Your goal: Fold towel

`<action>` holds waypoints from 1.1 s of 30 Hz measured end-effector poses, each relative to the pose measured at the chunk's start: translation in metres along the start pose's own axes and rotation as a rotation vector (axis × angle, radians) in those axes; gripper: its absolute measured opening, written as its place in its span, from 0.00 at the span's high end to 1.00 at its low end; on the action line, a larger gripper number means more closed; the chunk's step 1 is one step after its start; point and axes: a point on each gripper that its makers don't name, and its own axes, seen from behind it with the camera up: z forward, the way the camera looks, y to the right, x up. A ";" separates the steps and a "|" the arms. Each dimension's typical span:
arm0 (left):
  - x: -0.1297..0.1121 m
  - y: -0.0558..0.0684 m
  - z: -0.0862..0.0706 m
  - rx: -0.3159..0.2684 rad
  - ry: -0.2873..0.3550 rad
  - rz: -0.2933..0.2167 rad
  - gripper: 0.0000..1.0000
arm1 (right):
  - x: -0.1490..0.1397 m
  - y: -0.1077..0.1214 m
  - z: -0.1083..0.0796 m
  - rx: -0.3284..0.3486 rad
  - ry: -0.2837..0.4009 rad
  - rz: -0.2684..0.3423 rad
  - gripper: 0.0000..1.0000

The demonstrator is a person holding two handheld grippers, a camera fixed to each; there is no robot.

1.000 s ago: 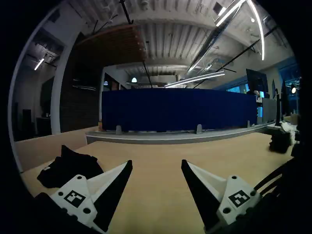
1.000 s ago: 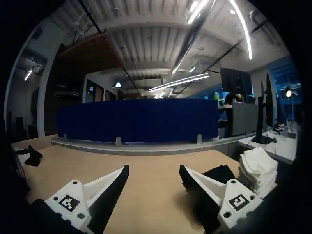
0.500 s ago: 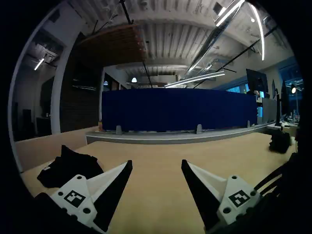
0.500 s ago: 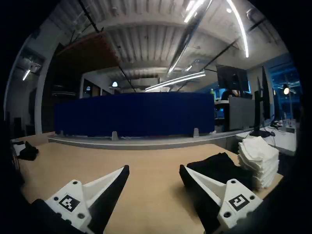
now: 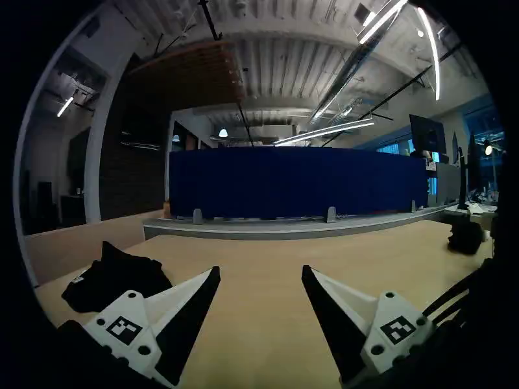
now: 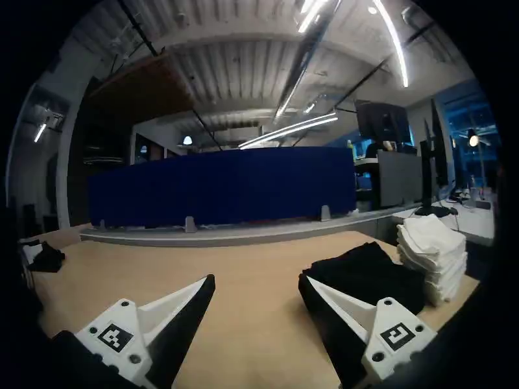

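A crumpled black towel lies on the wooden table, just left of and beyond my left gripper, which is open with nothing between its fingers. In the right gripper view that same crumpled towel shows small at the far left. My right gripper is open and holds nothing. A stack of folded black towels sits just behind its right finger, and a stack of folded white towels stands to the right of that. In the left gripper view the black stack appears far right.
A blue partition on a grey rail runs along the table's far edge. Monitors and desks stand beyond the table at the right. The table's right edge lies just past the white stack.
My right gripper has risen and turned, bringing the black and white stacks more fully into view. The left gripper has stayed still.
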 end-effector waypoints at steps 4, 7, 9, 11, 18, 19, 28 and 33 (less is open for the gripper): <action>0.000 0.000 0.000 0.000 0.000 0.000 0.07 | 0.001 -0.003 -0.002 0.003 0.001 0.000 0.00; 0.000 0.001 -0.001 0.000 0.000 0.000 0.07 | 0.001 -0.005 -0.004 0.003 0.006 -0.005 0.00; 0.000 0.001 -0.001 0.000 0.000 0.000 0.07 | 0.000 -0.006 -0.006 0.003 0.009 -0.010 0.00; 0.000 0.001 -0.001 0.000 0.000 0.000 0.07 | 0.000 -0.007 -0.006 0.004 0.012 -0.018 0.00; 0.001 0.000 0.000 0.000 0.000 0.000 0.07 | -0.003 -0.012 -0.007 0.011 0.015 -0.056 0.00; 0.000 0.000 0.000 0.000 0.000 0.000 0.07 | -0.003 -0.012 -0.007 0.011 0.017 -0.060 0.00; 0.000 0.001 -0.001 0.000 0.000 0.000 0.07 | -0.001 -0.017 -0.009 0.021 0.030 -0.070 0.00; 0.000 0.001 -0.001 0.000 0.000 0.000 0.07 | -0.001 -0.017 -0.010 0.028 0.030 -0.070 0.00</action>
